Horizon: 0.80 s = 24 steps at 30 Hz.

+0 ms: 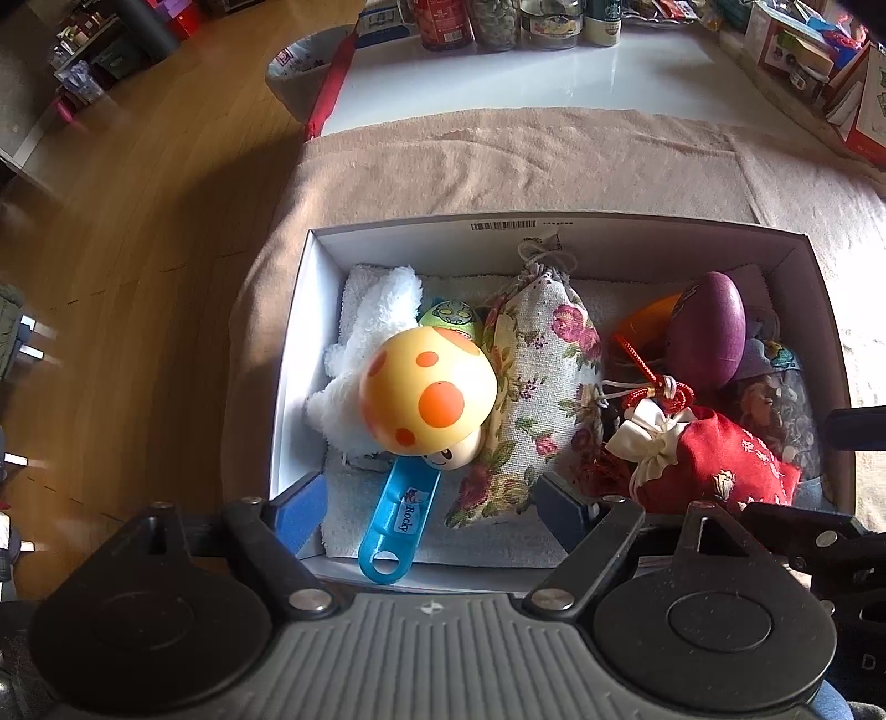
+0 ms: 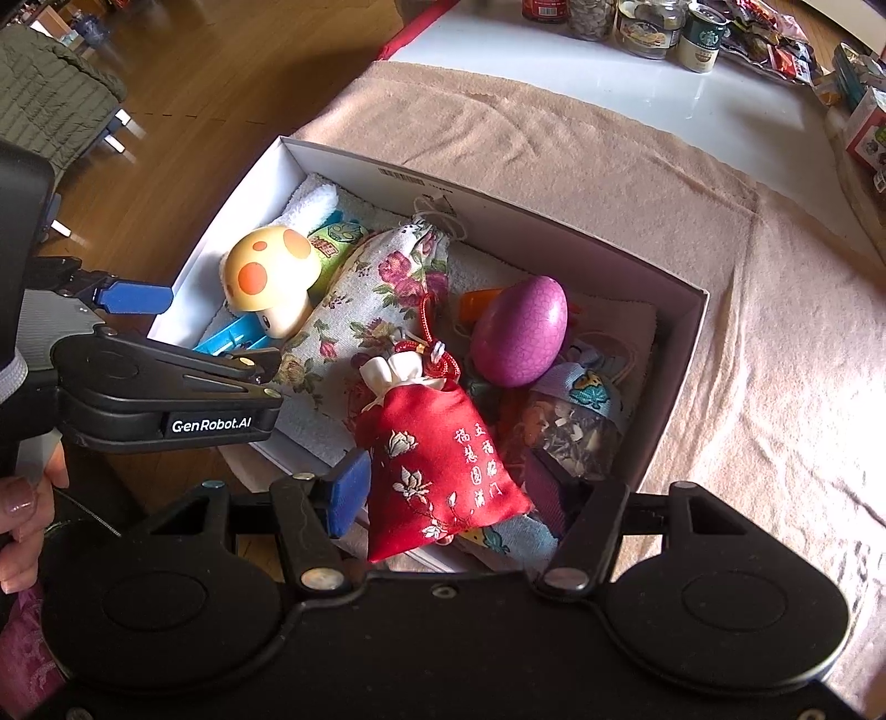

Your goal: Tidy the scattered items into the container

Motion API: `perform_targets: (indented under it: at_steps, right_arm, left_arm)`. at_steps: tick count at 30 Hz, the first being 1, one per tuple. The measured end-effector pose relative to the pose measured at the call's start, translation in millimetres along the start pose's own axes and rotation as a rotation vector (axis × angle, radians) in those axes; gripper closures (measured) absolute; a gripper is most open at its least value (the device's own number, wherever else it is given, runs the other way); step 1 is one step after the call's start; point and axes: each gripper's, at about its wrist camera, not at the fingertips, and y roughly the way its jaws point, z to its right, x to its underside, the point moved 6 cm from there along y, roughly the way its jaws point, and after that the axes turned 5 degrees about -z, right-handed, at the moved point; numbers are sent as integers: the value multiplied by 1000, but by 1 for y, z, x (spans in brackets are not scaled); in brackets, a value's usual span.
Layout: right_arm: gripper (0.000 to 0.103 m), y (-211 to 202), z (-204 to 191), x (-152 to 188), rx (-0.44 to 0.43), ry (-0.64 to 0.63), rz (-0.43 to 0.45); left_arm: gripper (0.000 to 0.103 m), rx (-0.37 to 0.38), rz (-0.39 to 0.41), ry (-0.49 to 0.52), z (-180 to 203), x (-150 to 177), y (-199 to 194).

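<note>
Left claw [image 1: 429,501] of mine hangs apart over the box [image 1: 609,228], nothing between its pads (blue scoop [image 1: 396,515] lies below). Right claw [image 2: 451,487] is clamped on the red pouch [image 2: 437,465].

wood plank floor [image 1: 138,232], warm brown, sunlit in patches with a broad dark shadow across it. white glossy tabletop [image 1: 526,77], partly covered by a beige towel-like cloth [image 1: 498,160] with wrinkles. red edge strip [image 1: 332,83] along the table's left side. row of jars and cans [image 2: 648,22] along the far edge, packets and cartons [image 1: 803,61] piled at the far right. cluttered shelving [image 1: 83,50] beyond the floor, blurred. olive quilted fabric [image 2: 50,105] near the floor at left. strong daylight, hard shadows.
</note>
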Motion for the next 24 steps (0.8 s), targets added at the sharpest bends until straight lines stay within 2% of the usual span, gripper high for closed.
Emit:
perform_targets:
  at_steps: [9,16,21,24]
  right_arm:
    - [42,-10,0,10,18,-15,38]
    - [42,-20,5,31,37,-41,81]
    - [42,-27,8,46,35,-51,101]
    - [42,-32,10,53,33,-50,123]
  left_arm:
    - [7,-19,55,-20,3,8,-15]
    - [2,43,115,-80,4,16,-31]
    - [1,90,85,-117,8,23,-32]
    - [1,58,90,-120,10,29,-34]
